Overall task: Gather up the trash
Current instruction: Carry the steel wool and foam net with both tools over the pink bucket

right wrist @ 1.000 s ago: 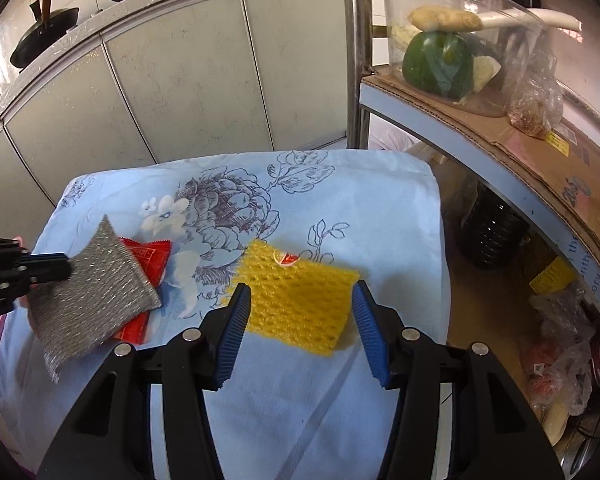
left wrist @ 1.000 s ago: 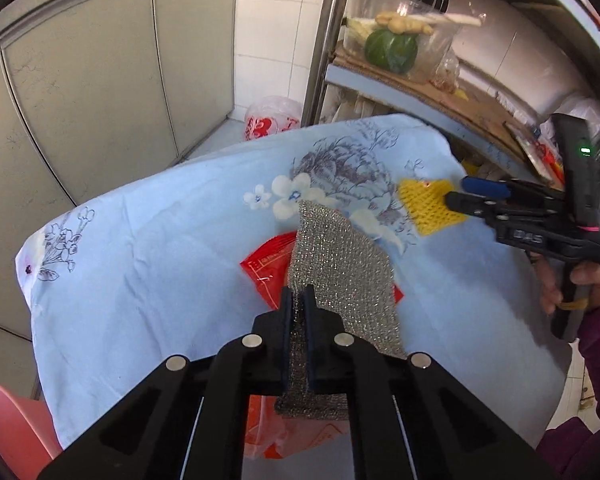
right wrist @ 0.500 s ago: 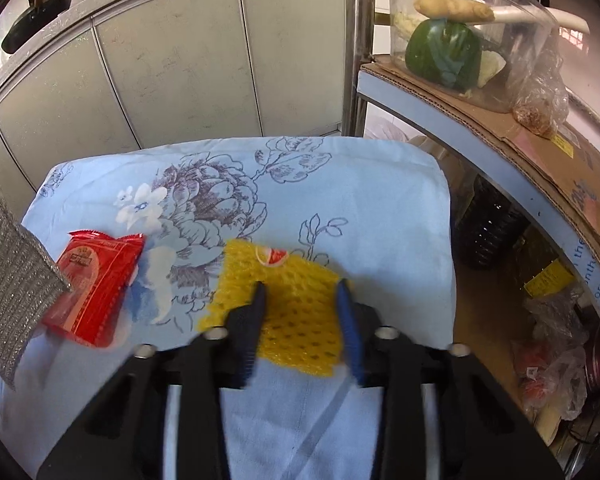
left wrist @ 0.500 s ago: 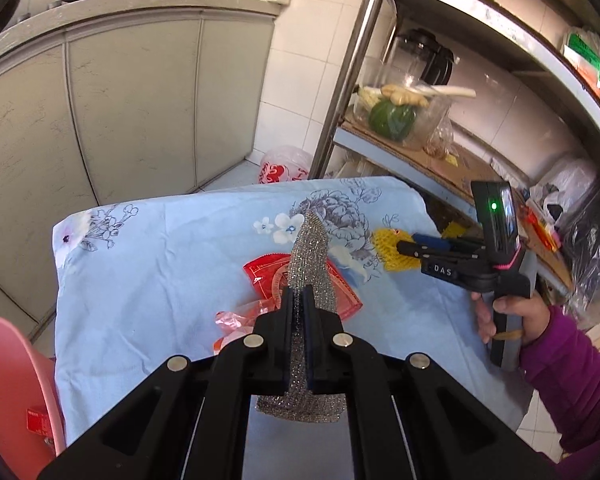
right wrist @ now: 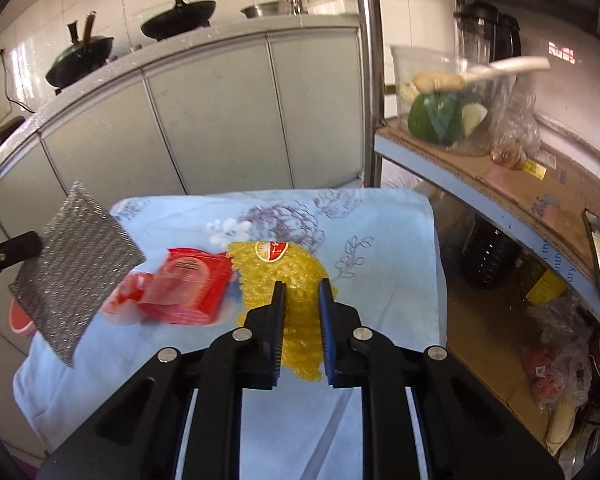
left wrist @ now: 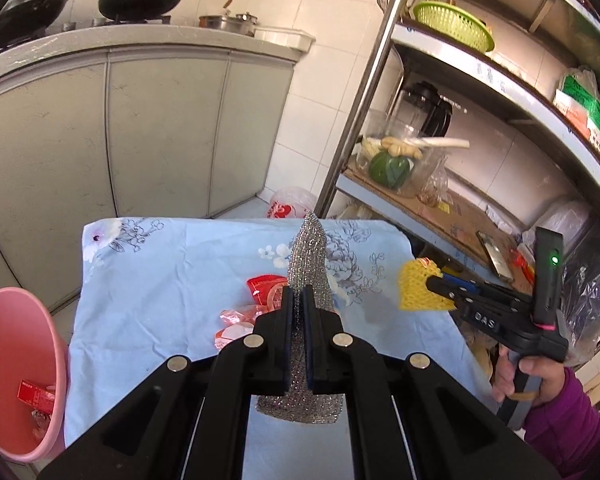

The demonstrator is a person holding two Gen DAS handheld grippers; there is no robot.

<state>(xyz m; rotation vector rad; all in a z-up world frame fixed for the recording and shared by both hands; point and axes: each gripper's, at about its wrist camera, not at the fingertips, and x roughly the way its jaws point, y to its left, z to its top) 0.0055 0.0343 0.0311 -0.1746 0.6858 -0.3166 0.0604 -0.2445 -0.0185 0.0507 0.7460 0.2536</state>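
Light blue floral cloth over the table; round pink plastic bin beside it (wrappers inside). Left gripper clenched on silver mesh scouring cloth, lifted. Right gripper, jaws just closing, pinching yellow foam net off the cloth.

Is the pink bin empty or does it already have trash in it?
Not empty: inside the pink bin lie a red packet and other scraps.

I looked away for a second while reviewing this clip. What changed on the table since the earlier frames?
The right gripper, its jaws just closing, clamped the yellow foam net and lifted it. The left gripper raised the silver scouring cloth, uncovering the red wrappers. Wrappers and blue cloth stayed put.
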